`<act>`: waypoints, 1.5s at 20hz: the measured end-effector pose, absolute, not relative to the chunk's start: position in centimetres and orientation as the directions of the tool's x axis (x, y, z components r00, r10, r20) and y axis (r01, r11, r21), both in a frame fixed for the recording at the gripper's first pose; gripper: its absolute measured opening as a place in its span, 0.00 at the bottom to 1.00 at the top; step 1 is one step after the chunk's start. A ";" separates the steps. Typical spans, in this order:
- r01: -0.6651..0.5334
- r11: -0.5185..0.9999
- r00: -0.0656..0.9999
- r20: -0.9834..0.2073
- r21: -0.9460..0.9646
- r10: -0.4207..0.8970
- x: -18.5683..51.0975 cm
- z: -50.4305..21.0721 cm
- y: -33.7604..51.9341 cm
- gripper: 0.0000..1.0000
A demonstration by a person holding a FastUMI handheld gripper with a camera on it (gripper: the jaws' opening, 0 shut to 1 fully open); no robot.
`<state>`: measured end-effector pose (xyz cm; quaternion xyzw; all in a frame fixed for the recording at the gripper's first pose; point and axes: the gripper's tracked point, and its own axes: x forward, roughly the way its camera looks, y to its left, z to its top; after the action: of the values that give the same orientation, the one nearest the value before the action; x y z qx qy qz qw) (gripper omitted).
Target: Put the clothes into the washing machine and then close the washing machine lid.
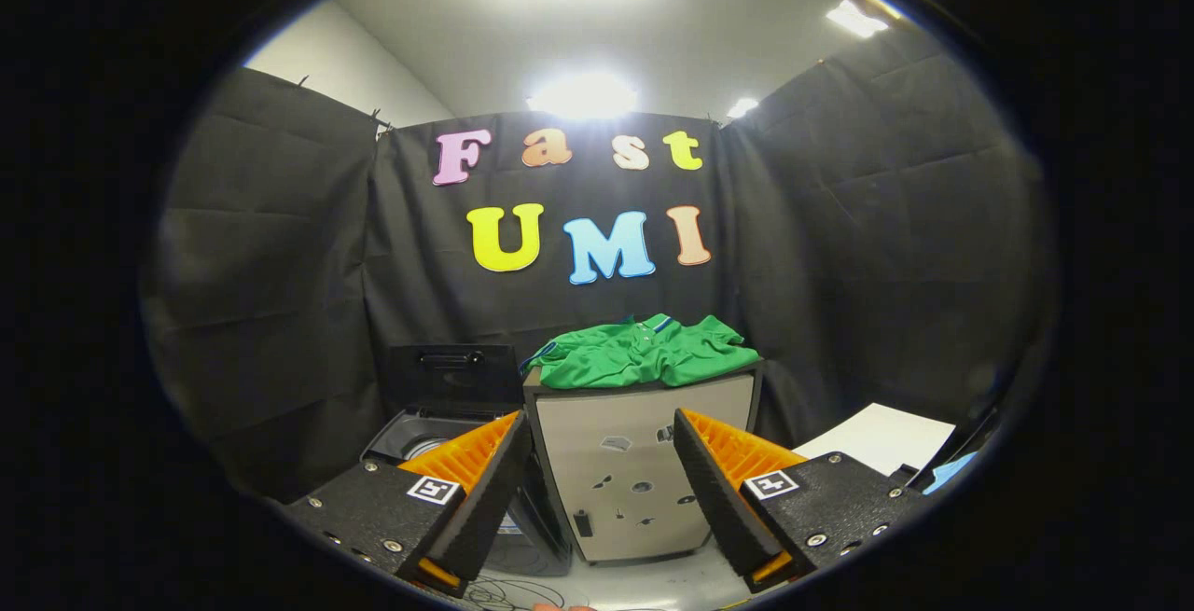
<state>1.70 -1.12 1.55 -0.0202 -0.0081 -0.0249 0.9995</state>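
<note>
A folded green shirt (644,353) lies on top of a beige box-shaped cabinet (634,471) straight beyond my fingers. To the cabinet's left stands the dark washing machine (438,424) with its lid (454,373) raised upright, and its drum opening shows behind my left finger. My gripper (602,429) is open, well short of the cabinet and lower than the shirt, with nothing between its fingers.
Black cloth walls close the booth at the back and on both sides. A white sheet (881,438) lies on a surface to the right of the cabinet. Thin cables (513,592) trail on the pale floor beneath my fingers.
</note>
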 end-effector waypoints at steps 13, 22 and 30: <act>-0.018 0.997 1.000 0.014 -0.081 0.019 5.0 1.6 0.6 0.96; 0.055 0.998 0.998 -0.017 -0.022 -0.055 10.9 3.9 -1.2 0.96; 0.154 0.986 0.985 -0.090 0.059 -0.149 20.4 7.2 -6.6 0.96</act>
<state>20.40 -6.60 7.23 0.0330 0.0426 -0.0762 0.9956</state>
